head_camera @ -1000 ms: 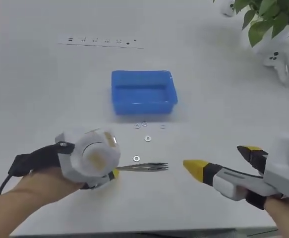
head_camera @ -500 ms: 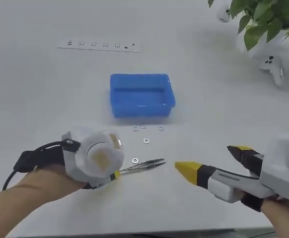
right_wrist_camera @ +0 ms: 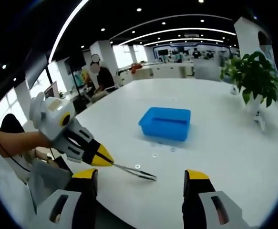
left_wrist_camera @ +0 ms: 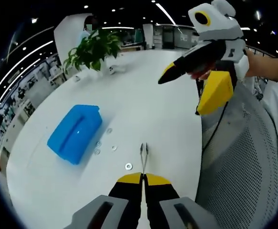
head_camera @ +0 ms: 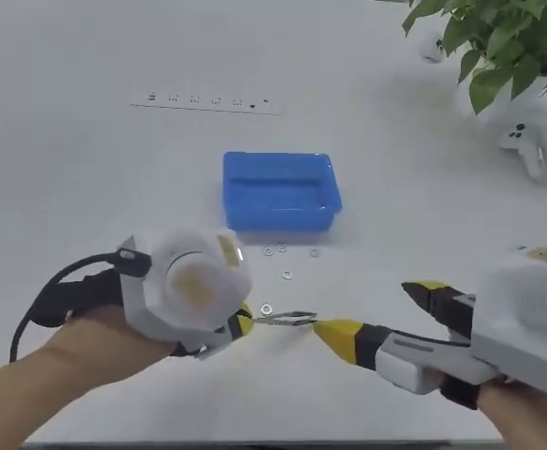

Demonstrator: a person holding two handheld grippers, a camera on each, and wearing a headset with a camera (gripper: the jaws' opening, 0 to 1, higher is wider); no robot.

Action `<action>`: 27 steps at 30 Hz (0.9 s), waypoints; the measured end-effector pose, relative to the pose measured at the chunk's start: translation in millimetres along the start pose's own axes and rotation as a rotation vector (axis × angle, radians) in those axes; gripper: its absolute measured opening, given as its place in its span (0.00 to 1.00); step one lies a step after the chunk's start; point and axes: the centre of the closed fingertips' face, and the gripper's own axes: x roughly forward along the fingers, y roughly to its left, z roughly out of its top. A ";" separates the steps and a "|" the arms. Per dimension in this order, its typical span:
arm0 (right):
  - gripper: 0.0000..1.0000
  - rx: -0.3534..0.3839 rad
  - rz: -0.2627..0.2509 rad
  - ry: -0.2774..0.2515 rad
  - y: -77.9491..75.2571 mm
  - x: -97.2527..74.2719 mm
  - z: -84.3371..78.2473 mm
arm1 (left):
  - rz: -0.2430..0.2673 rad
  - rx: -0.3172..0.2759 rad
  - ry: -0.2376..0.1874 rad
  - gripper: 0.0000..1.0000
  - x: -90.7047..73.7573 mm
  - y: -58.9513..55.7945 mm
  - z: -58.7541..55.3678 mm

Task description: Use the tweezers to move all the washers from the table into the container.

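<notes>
The left tool (head_camera: 242, 323) pinches the tweezers (head_camera: 287, 320), which point toward the right tool (head_camera: 372, 312), its jaws spread apart. One washer (head_camera: 266, 308) lies just beside the tweezers. More washers (head_camera: 283, 251) sit near the blue container (head_camera: 281, 192) on the white worktop (head_camera: 85, 187).

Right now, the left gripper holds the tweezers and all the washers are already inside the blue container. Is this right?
Not quite. The left gripper does hold the tweezers, but the washers are not inside the blue container. They lie on the table just in front of it. The head view shows this.
</notes>
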 end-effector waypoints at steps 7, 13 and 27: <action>0.70 -0.049 0.067 0.025 21.3 2.5 -1.8 | -0.008 -0.001 -0.037 0.00 -9.8 -3.7 18.2; 0.61 -0.097 0.129 0.056 32.8 8.8 -6.6 | -0.016 0.049 -0.048 0.00 -20.1 -10.9 27.1; 0.29 -0.530 0.301 0.228 60.2 48.4 -23.8 | -0.076 0.245 -0.034 0.00 -48.3 -22.7 44.6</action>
